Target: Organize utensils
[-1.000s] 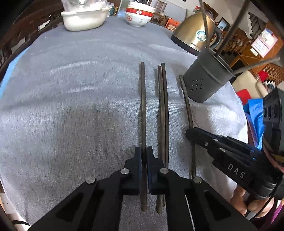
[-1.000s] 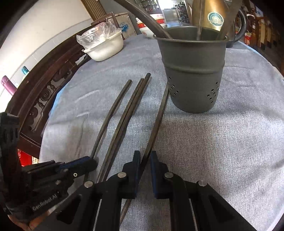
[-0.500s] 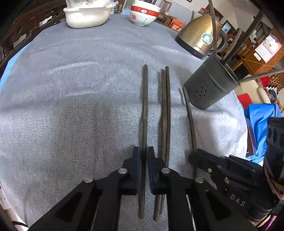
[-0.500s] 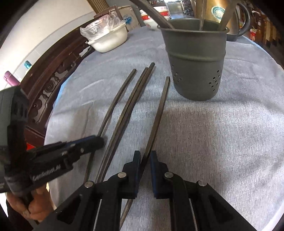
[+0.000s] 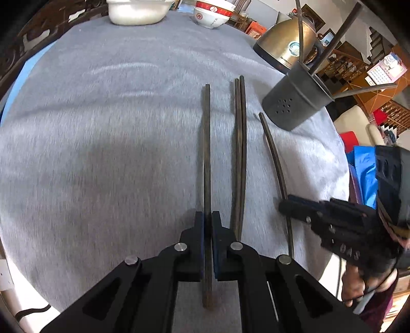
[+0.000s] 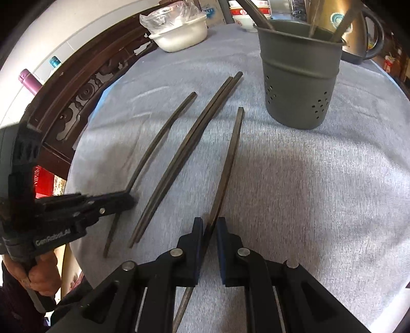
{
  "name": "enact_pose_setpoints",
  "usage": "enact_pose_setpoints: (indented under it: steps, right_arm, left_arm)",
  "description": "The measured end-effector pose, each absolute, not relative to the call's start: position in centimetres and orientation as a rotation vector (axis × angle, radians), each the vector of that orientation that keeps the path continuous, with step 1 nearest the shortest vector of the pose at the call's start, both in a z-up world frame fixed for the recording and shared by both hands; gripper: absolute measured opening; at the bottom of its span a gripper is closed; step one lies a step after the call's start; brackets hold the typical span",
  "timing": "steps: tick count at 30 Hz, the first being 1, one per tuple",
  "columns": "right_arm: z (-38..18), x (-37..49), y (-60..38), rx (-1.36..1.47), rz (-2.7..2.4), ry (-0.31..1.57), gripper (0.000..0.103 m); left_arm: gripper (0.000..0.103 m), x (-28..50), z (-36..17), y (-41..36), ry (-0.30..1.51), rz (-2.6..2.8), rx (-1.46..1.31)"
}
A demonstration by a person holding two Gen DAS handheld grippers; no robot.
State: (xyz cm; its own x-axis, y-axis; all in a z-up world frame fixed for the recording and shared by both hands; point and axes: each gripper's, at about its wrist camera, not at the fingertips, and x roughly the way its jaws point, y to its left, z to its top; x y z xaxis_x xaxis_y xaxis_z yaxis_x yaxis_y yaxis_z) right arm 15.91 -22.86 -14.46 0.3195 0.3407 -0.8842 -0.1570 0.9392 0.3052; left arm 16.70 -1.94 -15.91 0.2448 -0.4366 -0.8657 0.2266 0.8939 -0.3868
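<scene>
Several dark chopsticks lie side by side on the grey tablecloth (image 5: 102, 153). My left gripper (image 5: 208, 216) is shut on the leftmost chopstick (image 5: 206, 143), near its close end. Its far end points up the table. My right gripper (image 6: 209, 222) is shut on the rightmost chopstick (image 6: 228, 164), whose tip lies close to the grey perforated utensil holder (image 6: 299, 84). A pair of chopsticks (image 5: 239, 153) lies untouched between them. The holder (image 5: 294, 102) has several utensils standing in it. Each view shows the other gripper: right gripper (image 5: 283, 205), left gripper (image 6: 129, 198).
A white dish (image 5: 138, 11), a red-and-white bowl (image 5: 212, 15) and a brass kettle (image 5: 287, 46) stand at the far side of the round table. A carved wooden chair back (image 6: 84, 97) runs along the left edge. A person's hand (image 6: 41, 276) holds the left gripper.
The left gripper has shifted a little across the table with its chopstick still pinched. The right gripper has rolled slightly in place. Both grips are unchanged.
</scene>
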Motion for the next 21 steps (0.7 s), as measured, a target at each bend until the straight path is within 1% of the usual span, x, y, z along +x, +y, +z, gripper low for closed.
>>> enact_pose_setpoints:
  steps: [5,7,8,9,12,15,21]
  right_arm:
    - [-15.0,16.5,-24.5,0.31,0.335,1.235,0.014]
    - [-14.9,16.6,-25.2,0.349,0.324,1.23,0.014]
    - [-14.7,16.7,-25.4,0.36,0.322,1.22,0.014]
    - [-14.6,16.7,-25.6,0.374,0.321,1.207,0.014]
    - [-14.0,17.0,-26.4,0.423,0.302,1.163,0.016]
    - [-13.9,17.7,-26.6,0.442,0.257,1.148,0.021]
    - [-13.7,19.8,-26.4,0.444,0.187,1.127,0.021]
  left_arm:
    - [0.006,16.6,-15.7,-2.2,1.264,-0.473,-0.163]
    - [0.012,17.0,-15.3,-2.3,1.255,-0.467,-0.156]
    - [0.019,17.3,-15.2,-2.3,1.25,-0.464,-0.157]
    - [0.023,17.7,-15.0,-2.6,1.243,-0.462,-0.157]
    - [0.023,18.5,-14.4,-2.5,1.225,-0.459,-0.15]
    - [0.024,19.8,-13.9,-2.6,1.211,-0.448,-0.144]
    - [0.024,22.3,-14.1,-2.9,1.212,-0.412,-0.149]
